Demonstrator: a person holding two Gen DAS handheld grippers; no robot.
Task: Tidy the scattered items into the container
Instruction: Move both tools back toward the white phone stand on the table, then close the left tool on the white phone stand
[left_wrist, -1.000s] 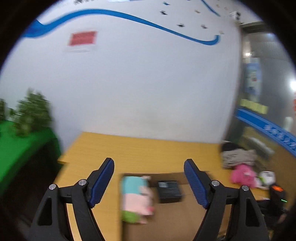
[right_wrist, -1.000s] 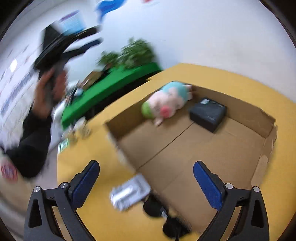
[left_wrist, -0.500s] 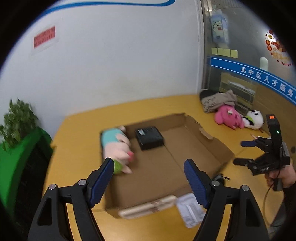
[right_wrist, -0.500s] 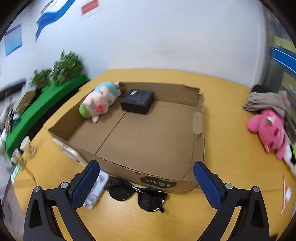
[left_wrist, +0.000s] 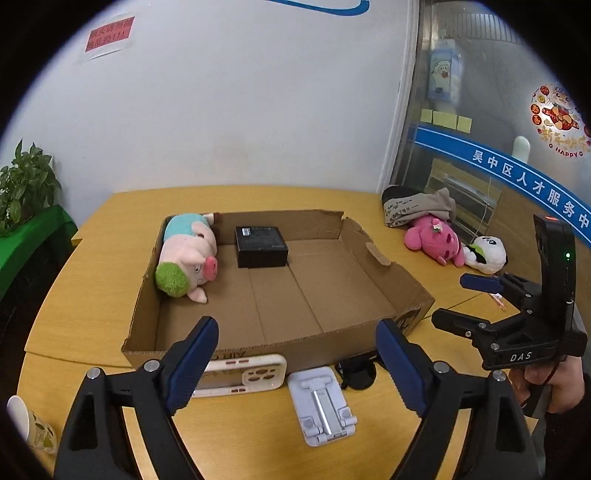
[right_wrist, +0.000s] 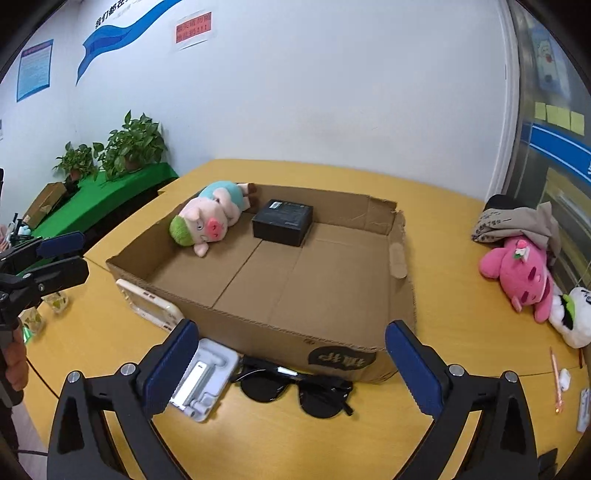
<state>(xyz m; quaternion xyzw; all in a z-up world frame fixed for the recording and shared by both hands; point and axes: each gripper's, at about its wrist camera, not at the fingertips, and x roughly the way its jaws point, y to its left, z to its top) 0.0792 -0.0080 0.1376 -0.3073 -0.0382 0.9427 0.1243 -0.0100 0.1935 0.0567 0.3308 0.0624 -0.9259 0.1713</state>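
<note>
Both our grippers hang over the near edge of the table with jaws spread wide and nothing between them: left gripper, right gripper.

The cardboard box sits mid-table. It already holds the pig plush in the far-left corner and the black box beside it.

Three loose items lie just outside the box's near wall:
- The white phone case lies flat with its long axis parallel to the wall, and appears to touch it.
- The white phone stand has its long axis pointing roughly away from the wall, toward us.
- The sunglasses lie with lenses down and their frame line parallel to the wall.

The key relation is which item sits in which jaw line:
- In the left wrist view the stand lies dead centre between the left jaws, slightly below them.
- In the right wrist view the sunglasses sit centred between the right jaws, and the stand is partly behind the left finger pad.

Our judgement is that the left gripper takes the stand and the right takes the sunglasses. Each move would be a short drop forward and down. The stand's long axis runs along the left gripper's approach, so the jaws would close across its narrow width.

The pink plush and the panda plush lie well off to the right, nearer the right gripper.
</note>
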